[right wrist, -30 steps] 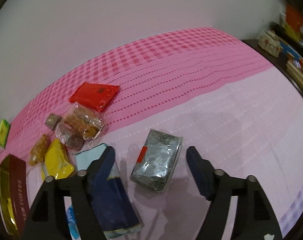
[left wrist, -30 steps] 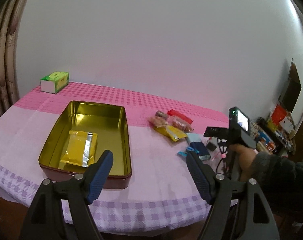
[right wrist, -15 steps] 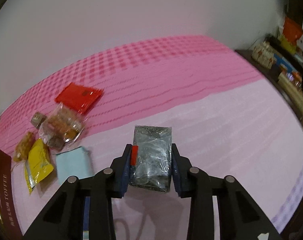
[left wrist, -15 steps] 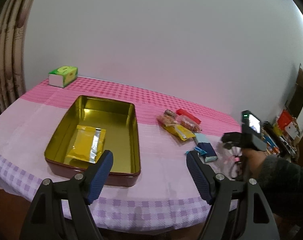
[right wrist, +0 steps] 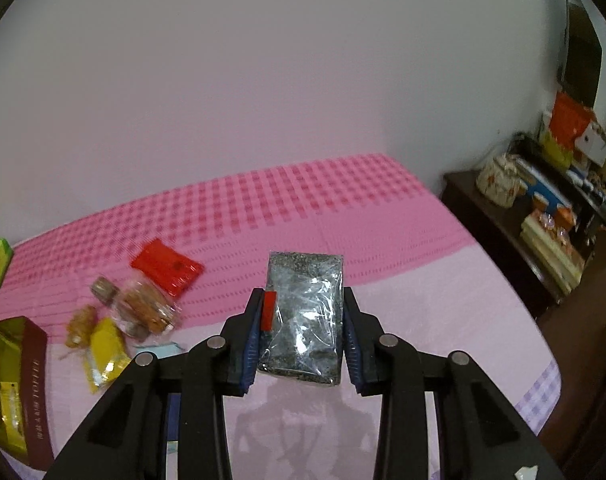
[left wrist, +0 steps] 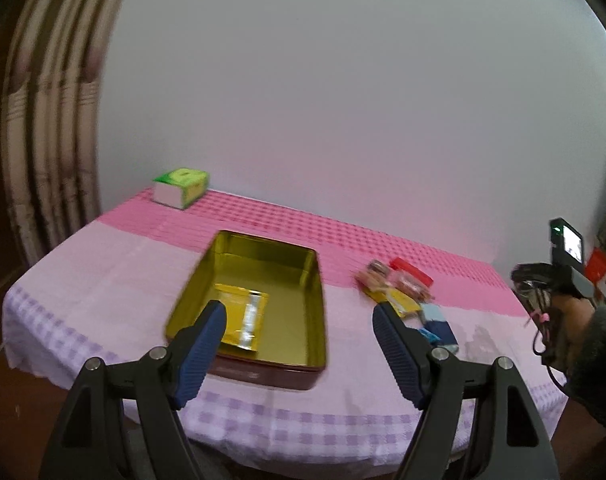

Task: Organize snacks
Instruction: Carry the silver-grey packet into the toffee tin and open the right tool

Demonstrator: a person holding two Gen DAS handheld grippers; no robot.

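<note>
My right gripper (right wrist: 301,320) is shut on a grey clear-wrapped snack packet (right wrist: 303,316) with a red label and holds it above the pink tablecloth. My left gripper (left wrist: 299,332) is open and empty, in front of the table's near edge. A gold tin box (left wrist: 259,272) holds a yellow packet (left wrist: 243,316); the tin also shows at the left in the right wrist view (right wrist: 19,380). A pile of loose snacks lies to its right: a red packet (right wrist: 167,266), a clear cookie packet (right wrist: 143,312), a yellow packet (right wrist: 105,354), a blue packet (left wrist: 439,324).
A green tissue box (left wrist: 181,192) stands at the table's far left corner. A dark side cabinet (right wrist: 543,216) with stacked boxes stands to the right of the table. A curtain (left wrist: 43,120) hangs at the left. The wall runs behind the table.
My right gripper closed on the grey packet and lifted it off the cloth. My left gripper pulled back and swung left, staying open.
</note>
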